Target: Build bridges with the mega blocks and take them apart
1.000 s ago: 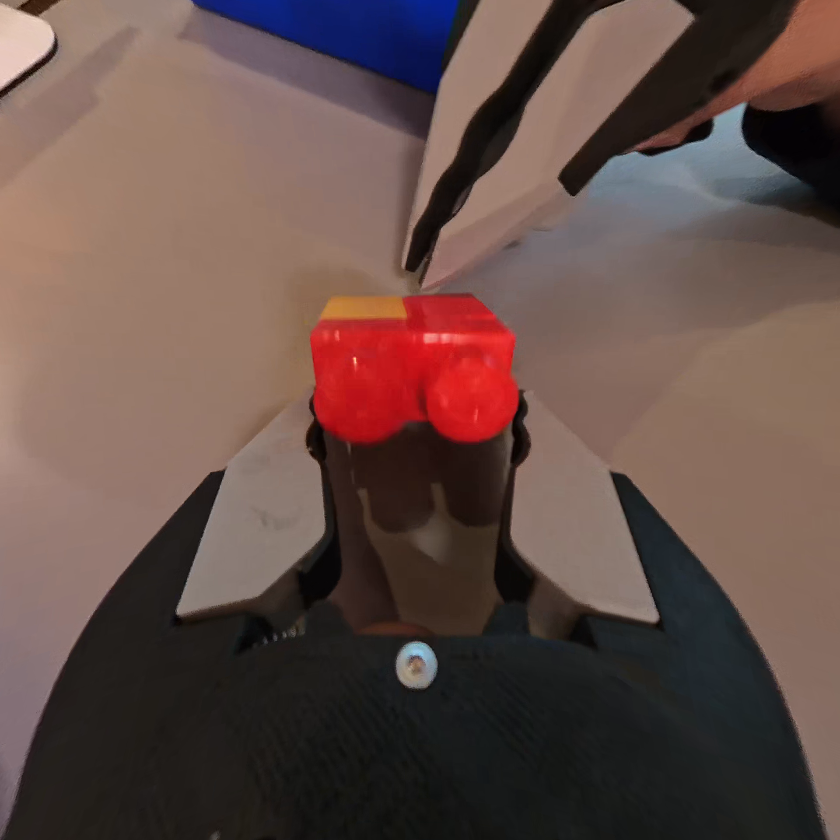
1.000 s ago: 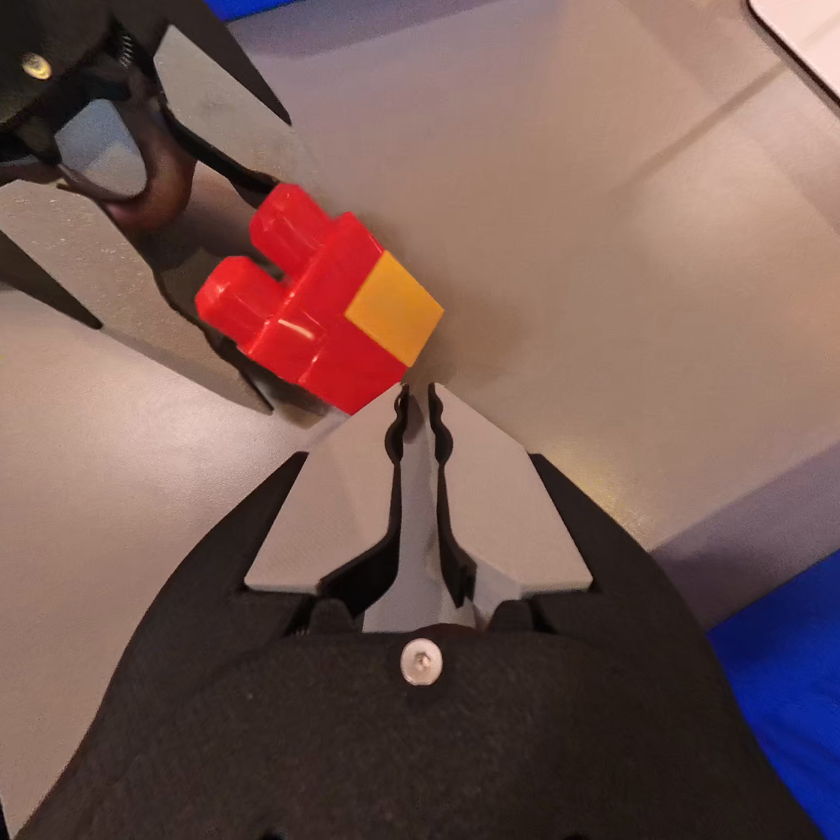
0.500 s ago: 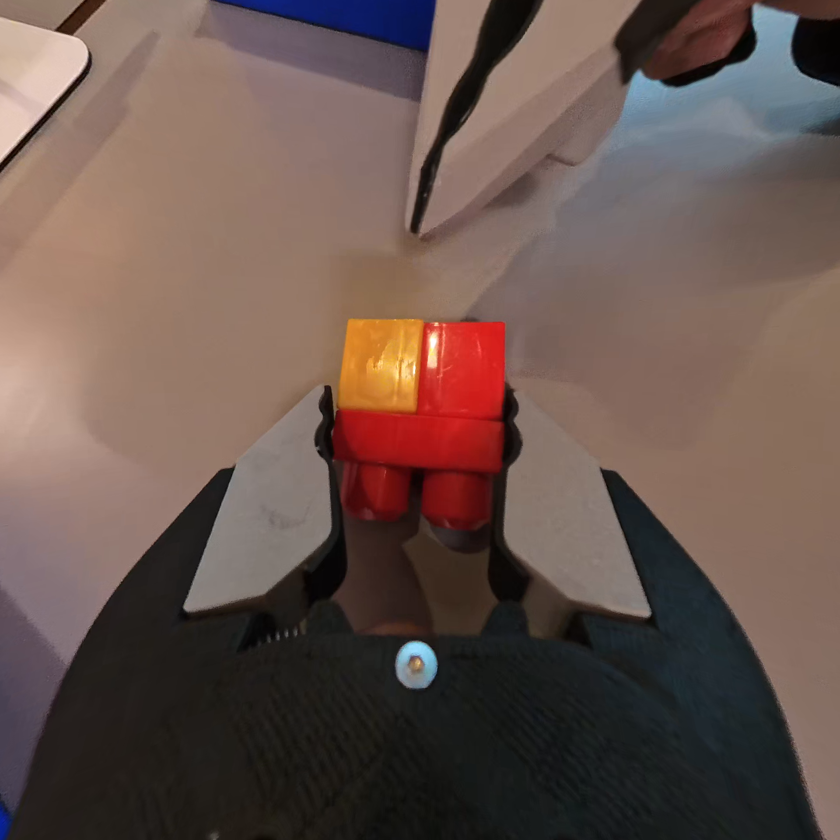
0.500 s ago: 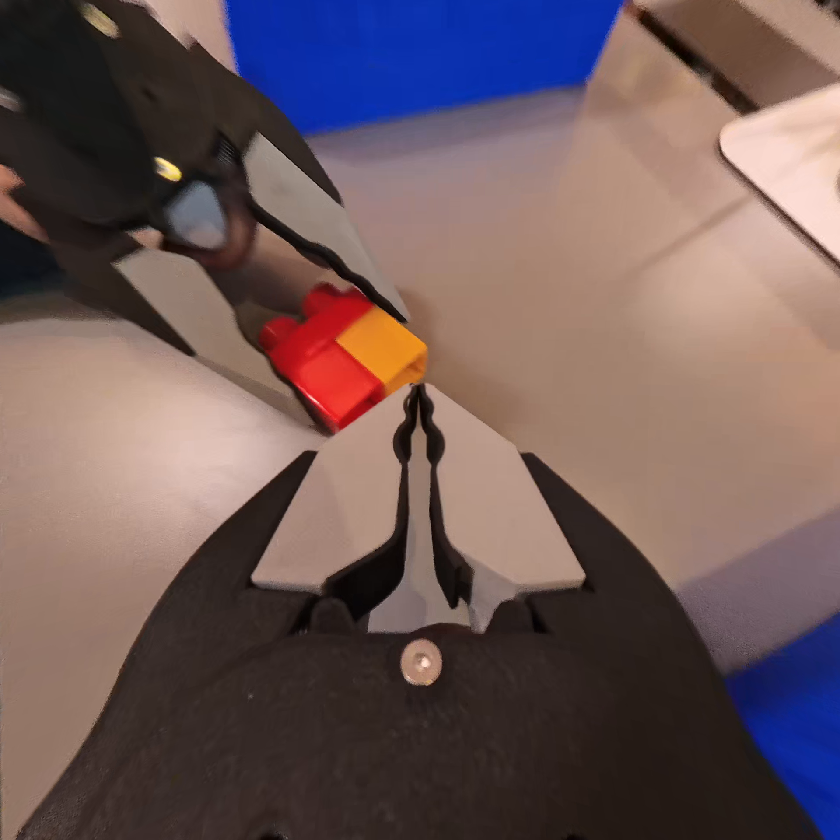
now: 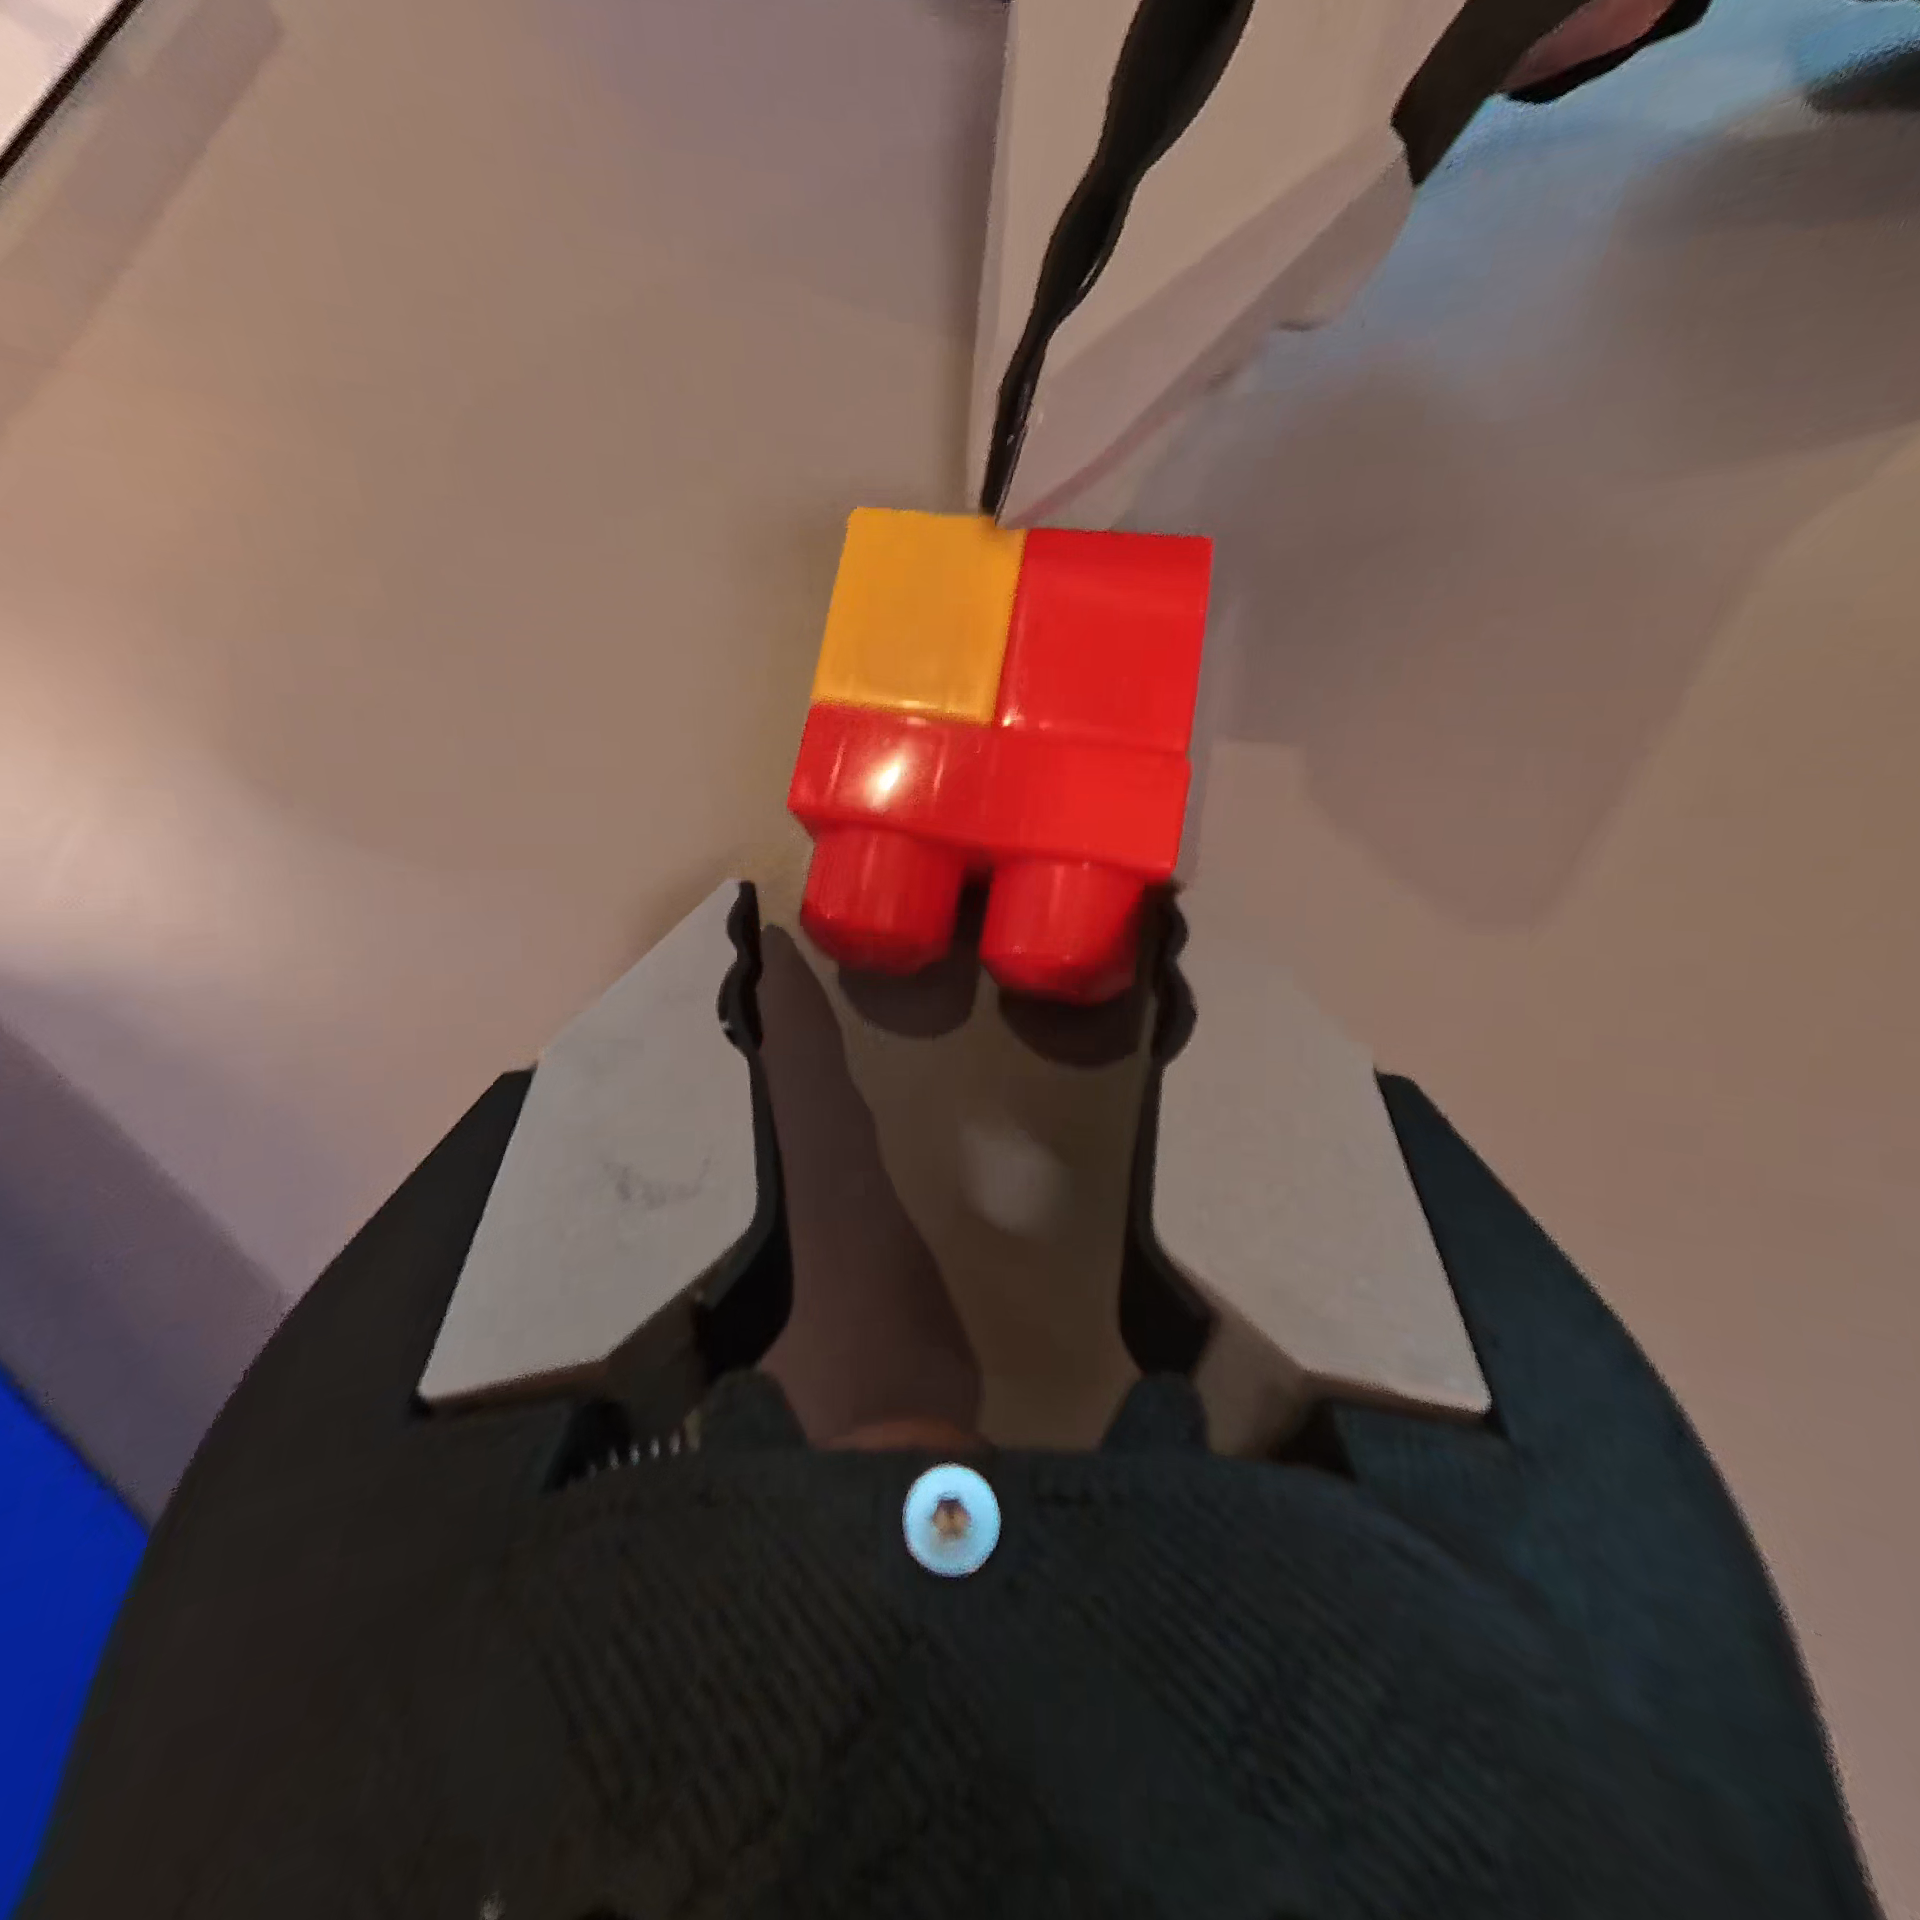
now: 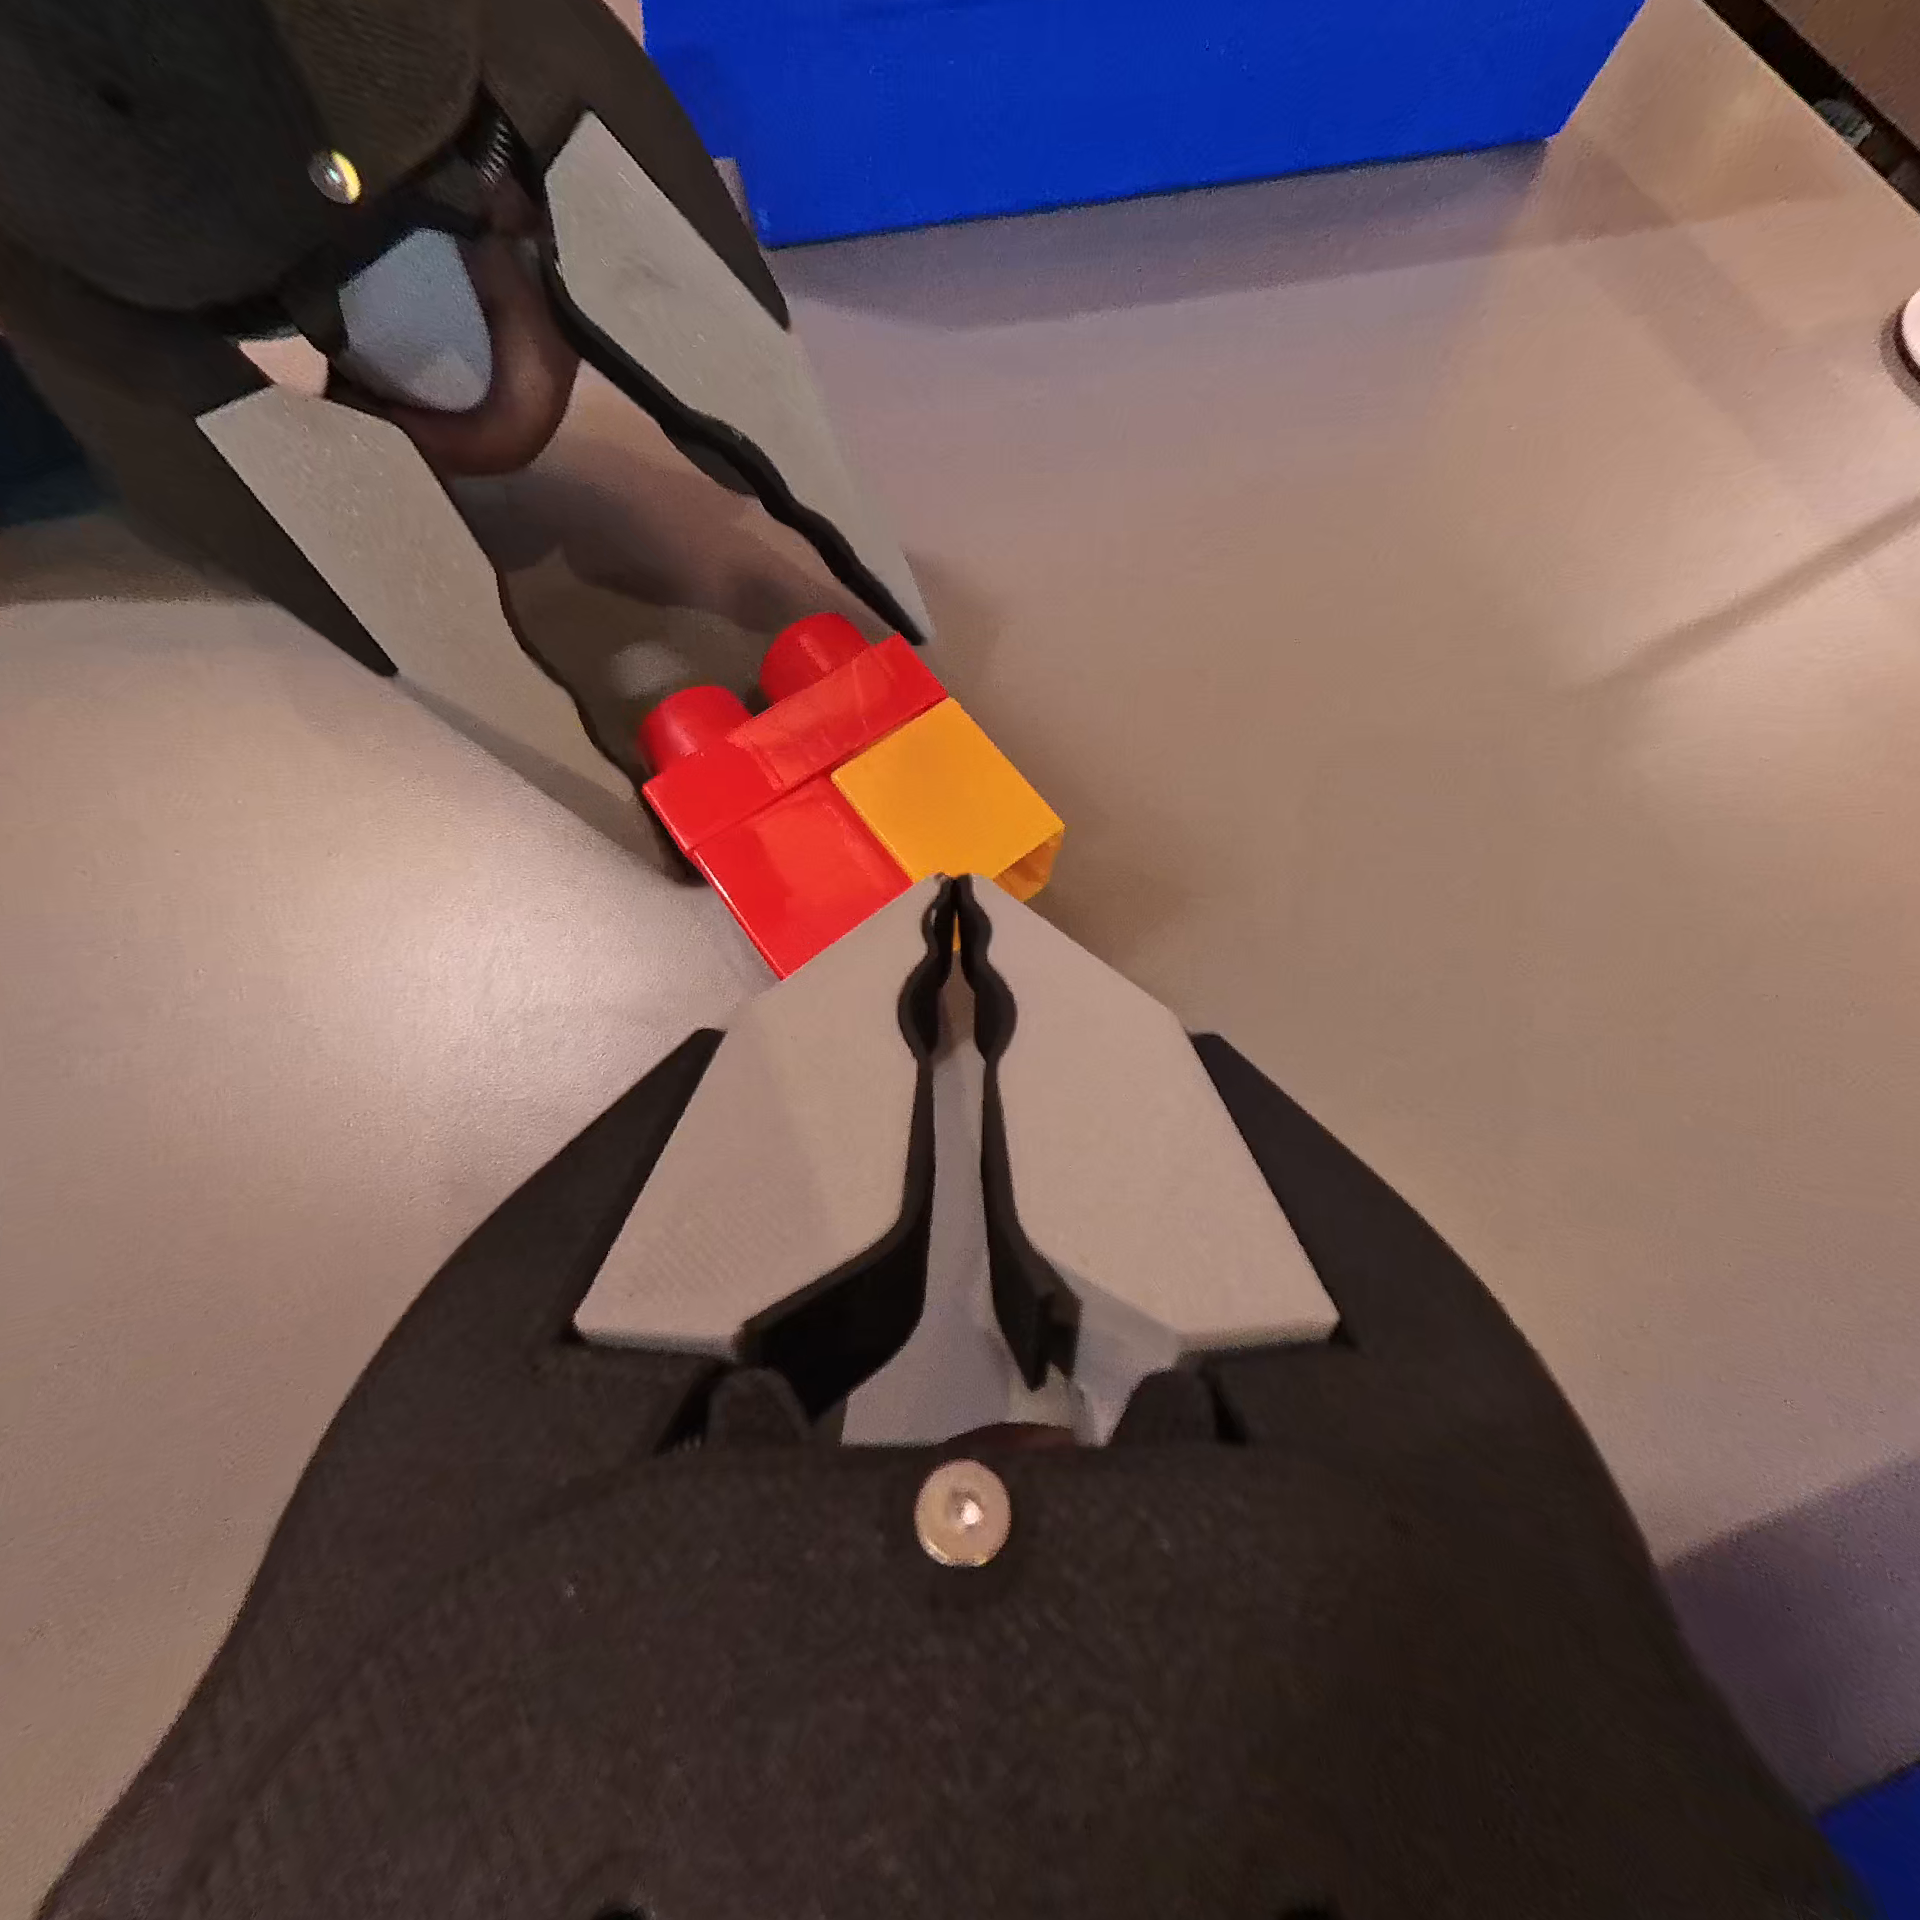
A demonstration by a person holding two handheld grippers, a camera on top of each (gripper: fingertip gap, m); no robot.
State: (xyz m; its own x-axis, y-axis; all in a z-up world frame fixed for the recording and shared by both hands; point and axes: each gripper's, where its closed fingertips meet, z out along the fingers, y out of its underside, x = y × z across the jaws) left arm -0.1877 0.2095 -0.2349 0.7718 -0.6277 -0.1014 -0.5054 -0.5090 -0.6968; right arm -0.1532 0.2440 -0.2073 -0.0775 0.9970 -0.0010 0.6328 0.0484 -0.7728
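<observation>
Left hand-held gripper [image 5: 956, 935] sits wide open behind the red-and-orange plastic block stack [image 5: 1003, 717] lying on the grey desk [image 5: 416, 520]; right hand-held gripper [image 6: 954, 883], pinched shut, touches its orange end. Looks like teardown: next needs a real grip.

We see a smooth grey-beige table [image 6: 1403, 623] carrying everything. On it lies a small cluster of joined blocks [image 6: 831, 810] on its side: red pieces with two round studs, and an orange block [image 6: 940, 795] pressed against them. A blue box [image 6: 1122, 94] stands on the table farther back, well apart from the blocks.
</observation>
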